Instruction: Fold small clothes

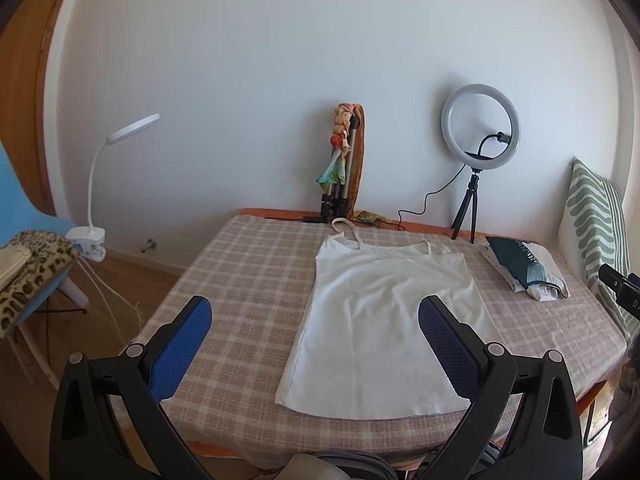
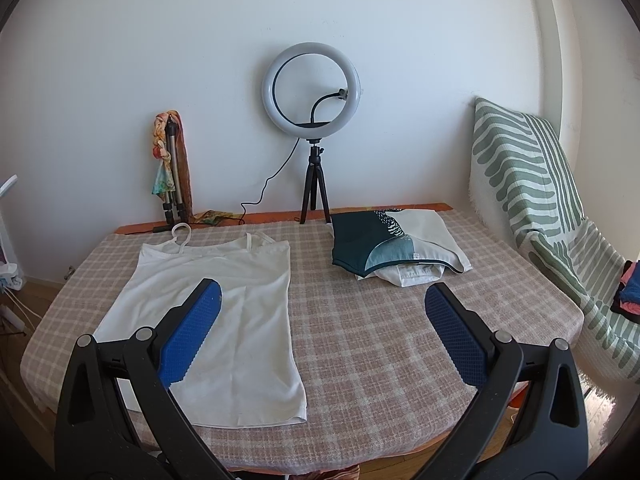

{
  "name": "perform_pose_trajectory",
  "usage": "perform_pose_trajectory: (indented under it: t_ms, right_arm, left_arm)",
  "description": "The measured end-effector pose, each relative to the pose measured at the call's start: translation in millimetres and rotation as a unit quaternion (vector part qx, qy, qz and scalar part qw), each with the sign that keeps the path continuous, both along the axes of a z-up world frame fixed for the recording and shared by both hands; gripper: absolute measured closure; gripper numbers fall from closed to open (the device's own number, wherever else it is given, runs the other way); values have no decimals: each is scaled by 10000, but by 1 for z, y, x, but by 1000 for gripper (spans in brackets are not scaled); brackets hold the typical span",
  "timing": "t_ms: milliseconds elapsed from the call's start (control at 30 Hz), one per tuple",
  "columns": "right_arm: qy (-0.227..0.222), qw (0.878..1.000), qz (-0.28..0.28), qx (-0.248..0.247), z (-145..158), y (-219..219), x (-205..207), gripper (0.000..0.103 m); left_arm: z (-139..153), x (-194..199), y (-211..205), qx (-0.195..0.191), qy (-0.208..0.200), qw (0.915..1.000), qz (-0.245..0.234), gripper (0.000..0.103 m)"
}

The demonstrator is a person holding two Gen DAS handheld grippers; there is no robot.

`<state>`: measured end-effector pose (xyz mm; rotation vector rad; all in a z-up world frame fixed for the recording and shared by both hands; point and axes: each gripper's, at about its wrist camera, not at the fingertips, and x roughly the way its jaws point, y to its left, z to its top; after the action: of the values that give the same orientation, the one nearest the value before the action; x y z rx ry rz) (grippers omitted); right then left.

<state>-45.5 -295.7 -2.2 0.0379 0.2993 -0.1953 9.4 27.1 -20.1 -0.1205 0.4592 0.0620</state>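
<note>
A white strappy top (image 1: pixel 380 320) (image 2: pixel 224 320) lies flat on the checked tablecloth (image 1: pixel 248 280) (image 2: pixel 380 340), straps toward the wall and hem toward me. My left gripper (image 1: pixel 316 316) hovers open above the near edge, its right finger over the top's lower right part. My right gripper (image 2: pixel 324 304) is open too, held above the table with its left finger over the top and its right finger over bare cloth. Neither holds anything. A stack of folded clothes (image 1: pixel 524 268) (image 2: pixel 392 252), dark teal and white, sits at the back right.
A ring light on a small tripod (image 1: pixel 480 136) (image 2: pixel 312 92) and a folded tripod wrapped in a scarf (image 1: pixel 342 160) (image 2: pixel 172 160) stand by the wall. A striped cushion (image 2: pixel 532 200) leans at the right. A clip lamp (image 1: pixel 100 184) and blue chair (image 1: pixel 24 208) are left.
</note>
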Motion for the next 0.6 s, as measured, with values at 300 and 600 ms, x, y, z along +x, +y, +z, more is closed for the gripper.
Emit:
perform_pose_trajectory:
  t_ms: [300,600]
  right_arm:
    - [145,9969,775,58,7,21,51,0]
    - [839,9786,1870,171,12,71,138,12]
  left_arm:
    - [-30,16,26,-186,392,9990,43,0]
    - [-88,41,51,-848,1284,9876,-324,10]
